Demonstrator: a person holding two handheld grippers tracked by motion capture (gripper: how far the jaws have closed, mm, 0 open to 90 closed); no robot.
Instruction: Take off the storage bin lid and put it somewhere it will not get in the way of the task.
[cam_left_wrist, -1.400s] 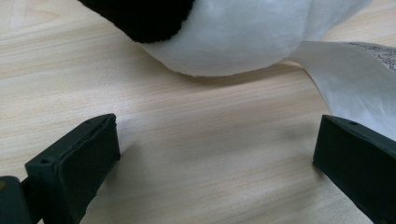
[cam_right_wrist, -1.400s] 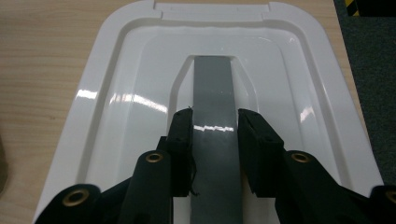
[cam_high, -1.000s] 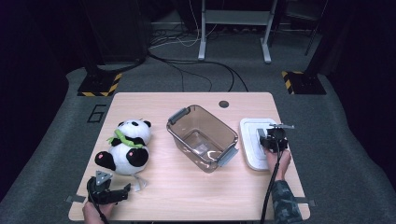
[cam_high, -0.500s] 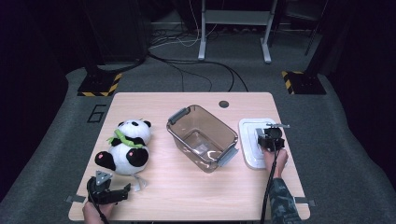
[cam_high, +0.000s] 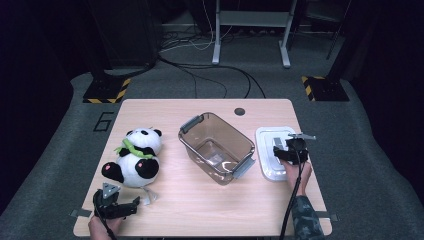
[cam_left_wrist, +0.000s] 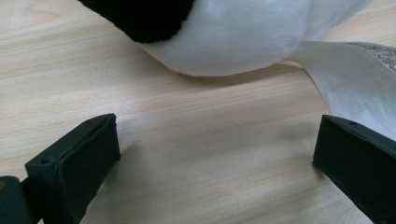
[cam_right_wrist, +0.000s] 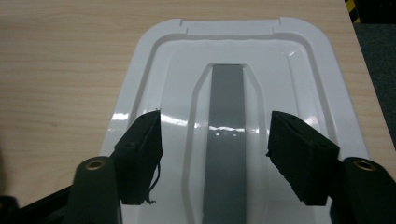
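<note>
- We see the right tongs (cam_high: 286, 149) over the white lid (cam_high: 270, 170), which lies flat on the counter (cam_high: 200, 210) at its right side, just beside the clear tub (cam_high: 216, 147).
- In the right gripper view our right tongs (cam_right_wrist: 215, 156) have just been opening; the jaws stand apart on either side of the grey strip (cam_right_wrist: 225, 140) that runs down the middle of the lid (cam_right_wrist: 299, 70). Nothing is pinched; the pads are clear of the strip.
- The lid's near end sits under the tongs and its far end points away toward the counter's back edge. The hand (cam_high: 296, 171) behind the tongs rests at the lid's near edge.
- The left tongs (cam_high: 131, 204) sit low at the front left corner of the counter, just in front of the panda toy (cam_high: 134, 157).
- In the left gripper view our left tongs (cam_left_wrist: 215, 154) are wide open with bare wood between the jaws. The panda's (cam_left_wrist: 233, 37) white belly and a black limb sit just ahead, not touched.
- A white label (cam_left_wrist: 355, 88) from the toy trails down near the jaw at the right of that view; we cannot tell if it touches.
- The tub is empty apart from a small sticker on its bottom, set askew mid-counter, grey clips at both ends.
- Panda lies on its back, green scarf at the neck, well apart from the lid.
</note>
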